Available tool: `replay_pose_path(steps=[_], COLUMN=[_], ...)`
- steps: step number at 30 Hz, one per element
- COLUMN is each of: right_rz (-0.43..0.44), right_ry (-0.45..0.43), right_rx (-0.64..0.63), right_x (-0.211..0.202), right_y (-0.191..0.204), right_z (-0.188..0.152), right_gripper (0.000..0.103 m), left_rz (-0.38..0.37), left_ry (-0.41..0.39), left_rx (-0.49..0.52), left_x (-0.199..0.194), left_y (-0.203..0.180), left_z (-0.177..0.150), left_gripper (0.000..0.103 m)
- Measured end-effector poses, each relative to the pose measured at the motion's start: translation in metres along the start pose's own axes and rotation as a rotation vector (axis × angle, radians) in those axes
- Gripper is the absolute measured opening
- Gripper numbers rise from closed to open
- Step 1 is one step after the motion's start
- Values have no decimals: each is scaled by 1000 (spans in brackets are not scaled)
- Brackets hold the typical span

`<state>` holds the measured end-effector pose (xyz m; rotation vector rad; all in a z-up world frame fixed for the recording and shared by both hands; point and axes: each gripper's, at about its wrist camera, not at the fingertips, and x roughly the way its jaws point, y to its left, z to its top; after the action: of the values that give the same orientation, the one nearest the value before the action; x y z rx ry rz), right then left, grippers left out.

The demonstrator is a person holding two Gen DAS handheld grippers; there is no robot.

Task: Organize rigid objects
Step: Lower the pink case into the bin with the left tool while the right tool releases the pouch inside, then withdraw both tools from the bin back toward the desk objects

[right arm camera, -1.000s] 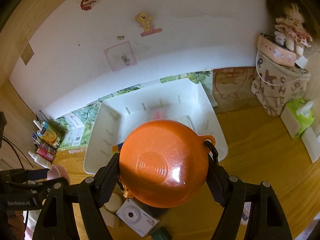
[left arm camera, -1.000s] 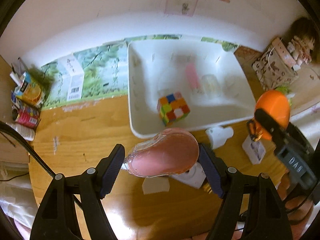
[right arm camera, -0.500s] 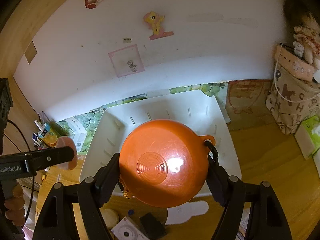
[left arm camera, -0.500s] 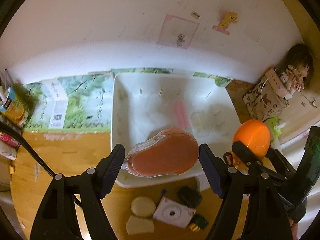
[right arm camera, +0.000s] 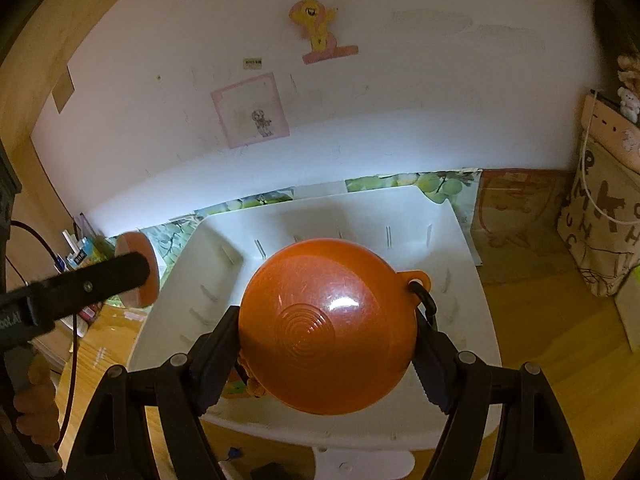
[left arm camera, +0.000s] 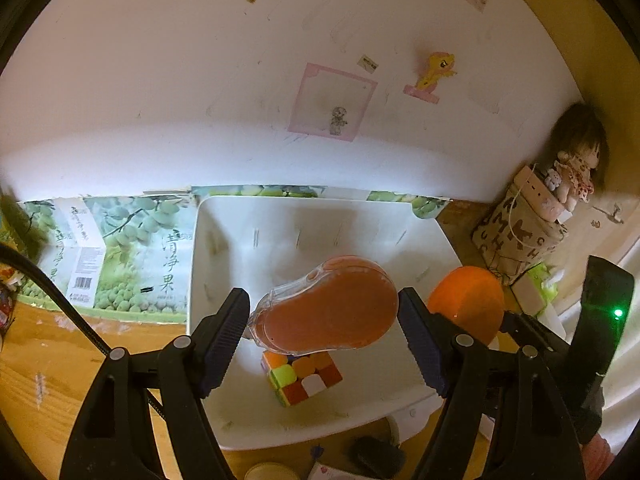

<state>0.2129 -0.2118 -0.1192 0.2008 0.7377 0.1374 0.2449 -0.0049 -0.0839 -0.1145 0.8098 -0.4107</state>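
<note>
The white bin (left arm camera: 224, 432) already has a colourful puzzle cube (left arm camera: 301, 376) in it, and two more things hang right over it. The left tongs (left arm camera: 323, 320) grip a clear pear-shaped case with a pinkish-orange inside (left arm camera: 324, 312), and the right tongs (right arm camera: 328, 340) clamp a glossy orange ball with a little loop (right arm camera: 326, 330). Both need dropping in, plus a few bits on the counter (left arm camera: 52, 364) just in front of the bin, so I'd guess roughly midway.
</note>
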Motion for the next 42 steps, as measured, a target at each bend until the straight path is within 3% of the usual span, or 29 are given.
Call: replay_pose_path(steps=[8,18,32,42], right_rz=[-8,-24,-30,-53], right_ry=[50,-13,-137,-246], right_rx=[-5,-16,59,76], right_x=[20,4,-71,-138], right_y=[-1,4,6,18], right_z=[-4,0,0,-20], right_gripper=[79,81,82,82], left_rz=[-6,-31,-65,-78], left_ry=[20,-12,-144,-244], left_rx=[-27,-76,1,55], left_x=[12,-1,-77,-142], left_y=[2,3,-19,-30], left_z=[-3,3,-5,-32], left_gripper=[79,85,85,85])
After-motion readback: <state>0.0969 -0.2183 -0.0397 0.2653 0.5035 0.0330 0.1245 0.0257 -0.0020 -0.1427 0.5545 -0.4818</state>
